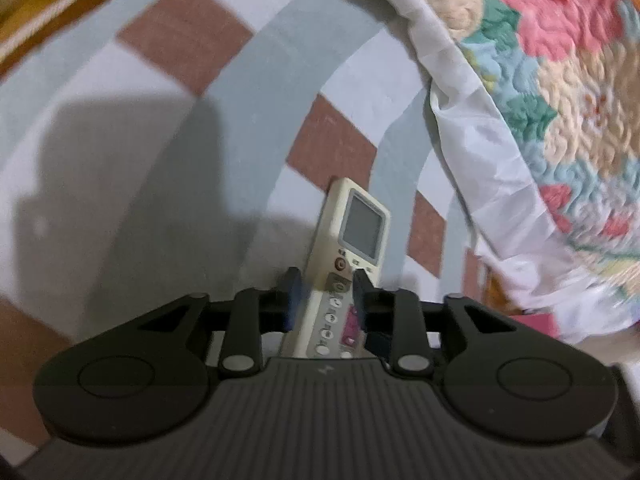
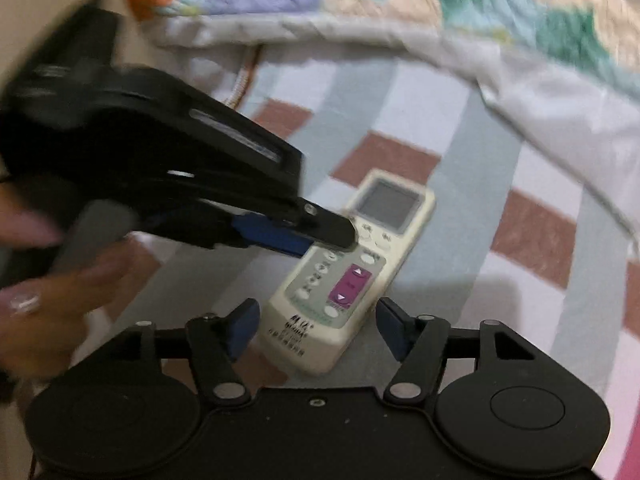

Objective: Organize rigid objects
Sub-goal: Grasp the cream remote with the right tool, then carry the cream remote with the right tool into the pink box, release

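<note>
A cream remote control (image 1: 352, 248) with a grey screen and a pink button panel is between the fingers of my left gripper (image 1: 326, 284), which is shut on its lower half, over the checked bedsheet (image 1: 160, 128). In the right wrist view the same remote (image 2: 360, 264) appears with the left gripper (image 2: 332, 236) clamped on its side from the left. My right gripper (image 2: 318, 320) is open, its fingers spread on either side of the remote's bottom end, not touching it.
A floral quilt (image 1: 560, 100) with a white underside is bunched along the right and far side of the bed (image 2: 440, 20). A wooden bed edge (image 1: 48, 20) shows at the upper left. A hand (image 2: 48, 300) holds the left gripper.
</note>
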The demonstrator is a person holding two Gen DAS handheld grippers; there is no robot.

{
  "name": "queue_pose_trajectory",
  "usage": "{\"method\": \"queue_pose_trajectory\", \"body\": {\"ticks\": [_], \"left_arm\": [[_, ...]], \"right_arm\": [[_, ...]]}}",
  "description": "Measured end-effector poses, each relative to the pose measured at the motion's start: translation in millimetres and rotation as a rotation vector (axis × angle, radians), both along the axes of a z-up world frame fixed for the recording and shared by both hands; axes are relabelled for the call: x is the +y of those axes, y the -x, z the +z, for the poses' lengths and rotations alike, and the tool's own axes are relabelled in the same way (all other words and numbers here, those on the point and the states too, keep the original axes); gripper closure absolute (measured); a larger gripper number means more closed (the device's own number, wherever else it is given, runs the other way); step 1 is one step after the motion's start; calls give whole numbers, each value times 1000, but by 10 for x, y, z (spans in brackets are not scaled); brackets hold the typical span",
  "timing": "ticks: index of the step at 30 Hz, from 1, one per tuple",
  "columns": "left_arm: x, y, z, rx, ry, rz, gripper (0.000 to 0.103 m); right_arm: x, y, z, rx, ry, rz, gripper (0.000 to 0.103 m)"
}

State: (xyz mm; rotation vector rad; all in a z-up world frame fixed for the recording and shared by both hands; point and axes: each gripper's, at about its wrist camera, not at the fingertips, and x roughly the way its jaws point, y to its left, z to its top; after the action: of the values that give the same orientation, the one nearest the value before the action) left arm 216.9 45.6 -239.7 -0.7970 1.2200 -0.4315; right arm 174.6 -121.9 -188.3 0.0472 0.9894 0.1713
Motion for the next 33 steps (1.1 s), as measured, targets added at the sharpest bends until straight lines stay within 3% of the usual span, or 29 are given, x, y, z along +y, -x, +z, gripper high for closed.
{"method": "queue_pose_trajectory", "body": {"ticks": [1, 3, 6, 10, 14, 17, 28, 33], "left_arm": [[21, 3, -14, 17, 17, 2, 73], [36, 12, -7, 24, 19, -11, 73], [-6, 51, 24, 34, 5, -48, 72], [-219, 161, 167, -45, -123, -160, 70], [-342, 244, 238, -83, -190, -149, 69], [-409, 310, 285, -124, -244, -171, 75], [-472, 594, 647, -168, -282, -234, 76], [-447, 799, 802, -190, -251, -265, 76]], "right_arm": [[35, -5, -20, -6, 22, -7, 24], [114, 31, -47, -29, 86, -23, 33], [70, 67, -44, -26, 65, -79, 39], [-32, 110, -42, -28, 3, -138, 41], [-47, 142, -42, -37, -7, -141, 41], [-47, 148, -19, -33, -2, -145, 42], [-13, 447, 299, -24, -37, -185, 42], [76, 634, 496, 5, -6, -197, 42]]}}
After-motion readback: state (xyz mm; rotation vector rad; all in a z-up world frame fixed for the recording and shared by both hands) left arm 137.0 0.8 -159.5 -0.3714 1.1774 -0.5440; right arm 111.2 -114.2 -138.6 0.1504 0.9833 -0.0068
